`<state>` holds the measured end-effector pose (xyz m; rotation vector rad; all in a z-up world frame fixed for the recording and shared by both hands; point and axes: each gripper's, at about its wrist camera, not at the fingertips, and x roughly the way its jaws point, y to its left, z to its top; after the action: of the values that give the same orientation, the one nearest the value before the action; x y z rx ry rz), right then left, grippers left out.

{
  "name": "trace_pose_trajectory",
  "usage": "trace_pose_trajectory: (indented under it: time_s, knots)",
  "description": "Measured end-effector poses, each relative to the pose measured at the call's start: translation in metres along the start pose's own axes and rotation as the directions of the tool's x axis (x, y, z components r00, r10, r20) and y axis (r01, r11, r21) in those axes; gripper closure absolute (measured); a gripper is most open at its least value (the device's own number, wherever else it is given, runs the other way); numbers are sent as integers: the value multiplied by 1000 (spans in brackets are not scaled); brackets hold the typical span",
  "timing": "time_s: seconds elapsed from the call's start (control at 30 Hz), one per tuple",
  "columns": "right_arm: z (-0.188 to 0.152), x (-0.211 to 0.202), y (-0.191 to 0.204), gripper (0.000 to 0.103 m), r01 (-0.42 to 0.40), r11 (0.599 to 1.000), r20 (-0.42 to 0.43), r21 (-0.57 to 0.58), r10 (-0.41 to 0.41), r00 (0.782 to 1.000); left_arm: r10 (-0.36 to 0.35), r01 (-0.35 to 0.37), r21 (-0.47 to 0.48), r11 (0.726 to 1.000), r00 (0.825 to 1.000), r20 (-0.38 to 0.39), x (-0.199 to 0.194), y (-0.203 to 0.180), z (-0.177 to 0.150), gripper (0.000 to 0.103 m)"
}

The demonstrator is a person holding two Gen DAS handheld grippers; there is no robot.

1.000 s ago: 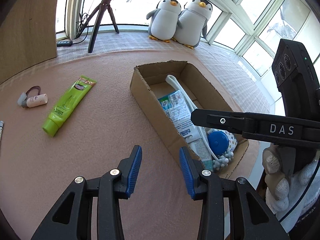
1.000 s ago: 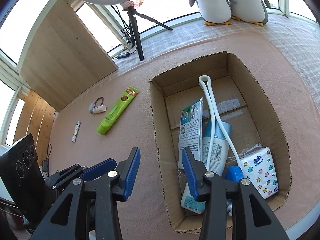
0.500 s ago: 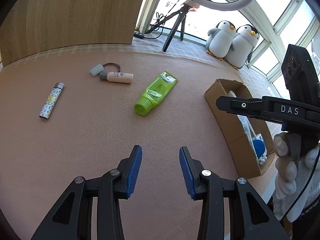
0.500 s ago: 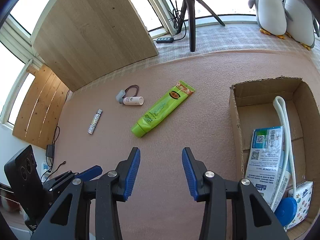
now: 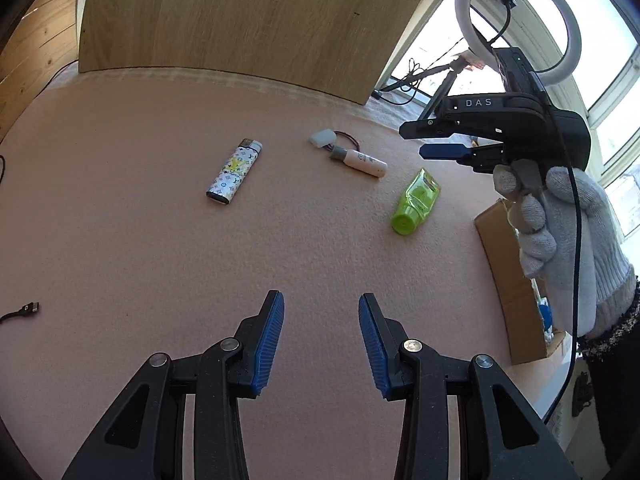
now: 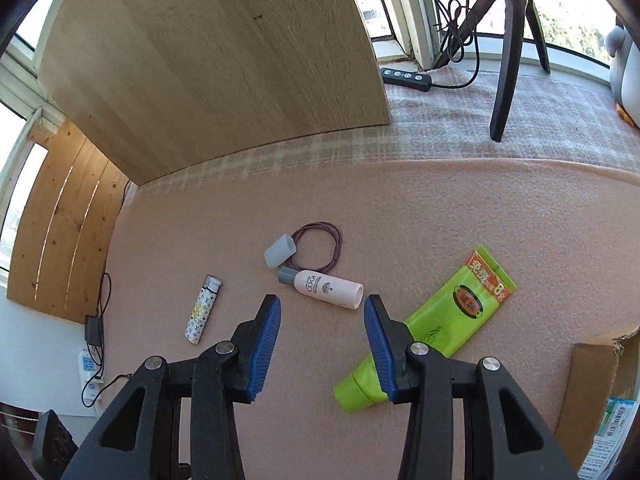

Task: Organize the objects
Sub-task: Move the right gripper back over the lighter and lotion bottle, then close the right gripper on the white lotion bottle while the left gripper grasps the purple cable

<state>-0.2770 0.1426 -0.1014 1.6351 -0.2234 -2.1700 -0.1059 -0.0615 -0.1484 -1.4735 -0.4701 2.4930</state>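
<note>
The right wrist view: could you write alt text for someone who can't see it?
An open two-finger gripper with blue pads hovers empty over a pink mat, pointing at a small white bottle. Around it lie a green tube, a patterned lighter, a clear cap and a coiled cord; a cardboard box edges in at right.

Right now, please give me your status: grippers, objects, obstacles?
Both hand-held grippers open, empty: left, right. White bottle, green tube, lighter on the mat, outside the cardboard box. Nothing blocking.
</note>
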Motion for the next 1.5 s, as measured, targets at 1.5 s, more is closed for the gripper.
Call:
trace_pose_trajectory:
  time_s: [1.5]
  knots:
    - [-171,18,66,74,22,964,-188,-265,-74,979,-43,43,-50,998,999,14,-18,53,0,61]
